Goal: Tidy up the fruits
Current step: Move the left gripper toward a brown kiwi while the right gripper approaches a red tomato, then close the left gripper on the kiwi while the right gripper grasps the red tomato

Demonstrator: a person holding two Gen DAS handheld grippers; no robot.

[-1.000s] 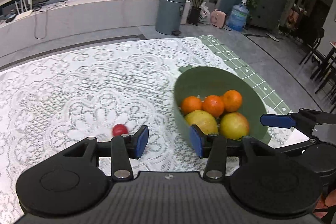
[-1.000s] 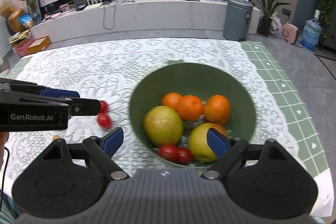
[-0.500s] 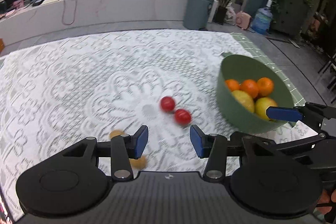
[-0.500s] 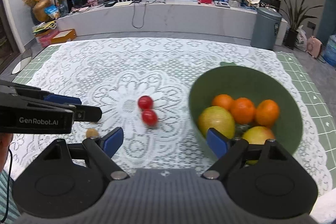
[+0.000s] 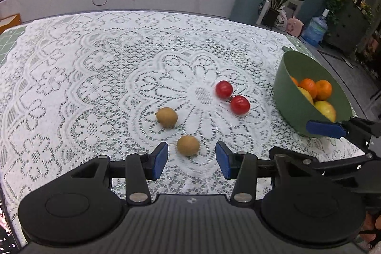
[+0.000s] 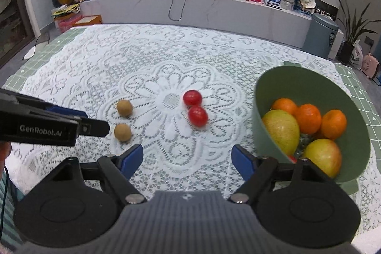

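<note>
A green bowl at the right holds oranges and yellow-green apples. Two red tomatoes lie touching on the lace cloth left of the bowl; they also show in the right wrist view. Two small brown fruits lie nearer me, also in the right wrist view. My left gripper is open and empty, the near brown fruit just ahead between its jaws. My right gripper is open and empty, beside the bowl.
A white lace cloth covers the green table. The right gripper's finger shows at the bowl's near side in the left wrist view. The left gripper's body crosses the left of the right wrist view. A low cabinet and bin stand beyond the table.
Both grippers have swung left, away from the bowl. The tomatoes, then the two brown fruits, came into view. The near brown fruit now lies just ahead of the left jaws.
</note>
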